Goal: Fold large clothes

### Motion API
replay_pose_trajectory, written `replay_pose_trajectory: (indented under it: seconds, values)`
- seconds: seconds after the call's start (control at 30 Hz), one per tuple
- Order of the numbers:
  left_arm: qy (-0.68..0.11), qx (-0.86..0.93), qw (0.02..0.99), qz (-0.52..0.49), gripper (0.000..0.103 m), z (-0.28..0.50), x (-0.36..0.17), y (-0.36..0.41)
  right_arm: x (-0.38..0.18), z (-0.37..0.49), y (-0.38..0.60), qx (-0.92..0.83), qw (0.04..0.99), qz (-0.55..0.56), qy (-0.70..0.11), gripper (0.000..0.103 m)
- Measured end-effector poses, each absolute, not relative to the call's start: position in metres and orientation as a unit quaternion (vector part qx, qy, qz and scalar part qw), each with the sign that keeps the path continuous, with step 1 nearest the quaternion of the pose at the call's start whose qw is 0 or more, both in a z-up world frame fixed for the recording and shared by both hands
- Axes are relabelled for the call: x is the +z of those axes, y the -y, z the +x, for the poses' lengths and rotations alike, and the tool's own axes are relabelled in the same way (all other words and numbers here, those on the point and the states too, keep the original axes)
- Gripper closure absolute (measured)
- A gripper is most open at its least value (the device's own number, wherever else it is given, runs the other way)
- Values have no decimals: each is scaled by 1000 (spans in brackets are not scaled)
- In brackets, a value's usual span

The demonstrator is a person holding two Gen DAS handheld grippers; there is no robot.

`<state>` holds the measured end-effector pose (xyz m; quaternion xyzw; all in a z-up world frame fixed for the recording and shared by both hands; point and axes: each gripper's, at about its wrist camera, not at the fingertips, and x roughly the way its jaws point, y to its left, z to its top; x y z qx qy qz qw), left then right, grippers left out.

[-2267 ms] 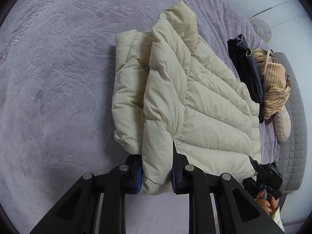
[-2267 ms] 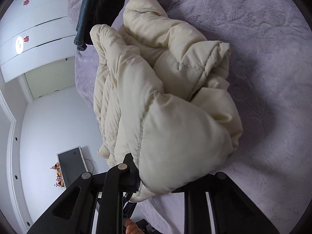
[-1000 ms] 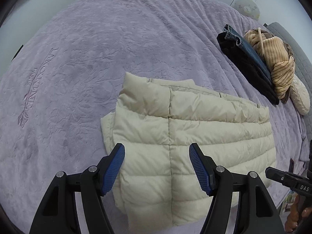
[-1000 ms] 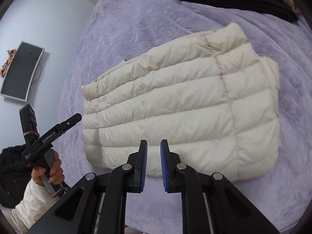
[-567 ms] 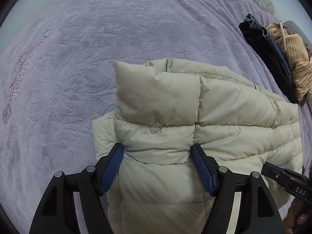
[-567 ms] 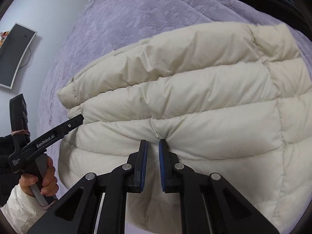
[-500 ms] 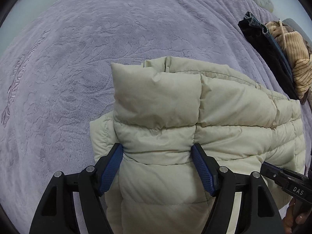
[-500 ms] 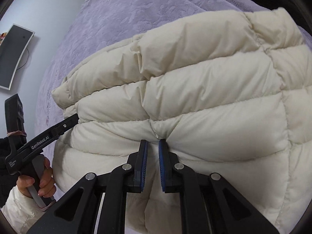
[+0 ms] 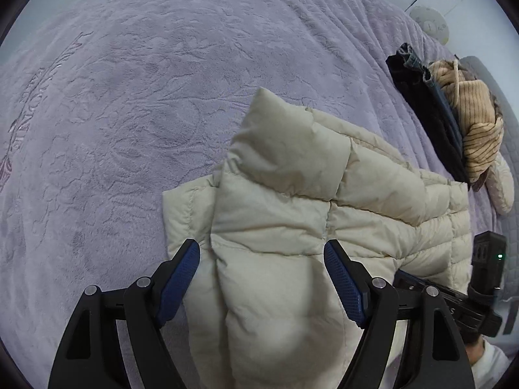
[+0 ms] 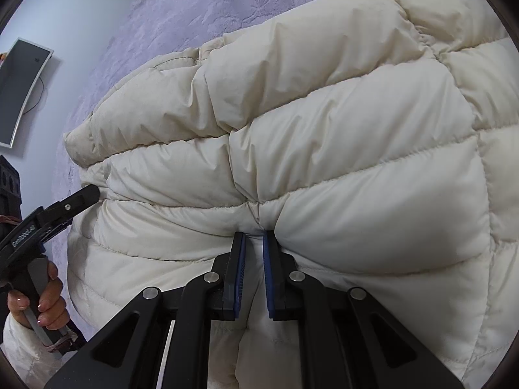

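Both grippers have come down onto the folded cream puffer jacket (image 9: 292, 227) on the lilac bed (image 9: 129, 97); left gripper (image 9: 261, 278) jaws, just opening, straddle it wide; right gripper (image 10: 253, 243) jaws pinch a narrow fold of jacket.

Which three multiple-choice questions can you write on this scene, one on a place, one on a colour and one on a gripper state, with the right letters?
1. Where does the pile of dark and tan clothes lie?
A. on the purple bedspread, beyond the puffer jacket
B. on top of the jacket
C. on the floor

2. What colour is the jacket?
A. black
B. cream
C. red

3. How does the right gripper stand?
A. wide open above the jacket
B. holding a hanger
C. pinched on a fold of the jacket

Answers: 1 A, the pile sits at the bed's far edge. 2 B, cream quilting fills both views. 3 C, its blue pads squeeze fabric.
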<state>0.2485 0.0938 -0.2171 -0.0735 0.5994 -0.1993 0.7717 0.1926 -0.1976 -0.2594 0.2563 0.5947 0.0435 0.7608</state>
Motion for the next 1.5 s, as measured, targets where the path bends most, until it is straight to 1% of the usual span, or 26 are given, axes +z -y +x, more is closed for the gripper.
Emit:
replay_pose_trajectory:
  seconds: [0.2,0.37,0.5,0.67,0.87,1.03,1.17,1.37,1.5]
  values:
    - [-615,-234,733,-173,23,248,-218,-146,-264,196,198,48,759,260,-594,93]
    - [-633,-296,667,-259,23,251,-242,-167,-264,196,199,49,760,259,-594,93]
    - [-640,-337,625,-295,23,250,-261,-167,-264,196,199,51,759,260,-594,93]
    - [-647,-355,611,-286,23,255,-276,-151,-265,196,201,54,758,265,-593,93]
    - [-654,-360,614,-257,23,257,-279,-136,-269,196,204,58,756,277,-590,93]
    - [-639,-341,654,-218,23,250,-252,-163,-269,195,205,63,756,278,-589,93]
    - [-654,-350,626,-241,23,252,-267,-171,-272,196,209,66,754,285,-589,93]
    - [-639,-389,602,-278,23,259,-280,-143,-271,197,208,68,754,282,-590,93]
    - [-643,-406,600,-248,23,261,-279,-112,-272,196,211,69,752,293,-587,93]
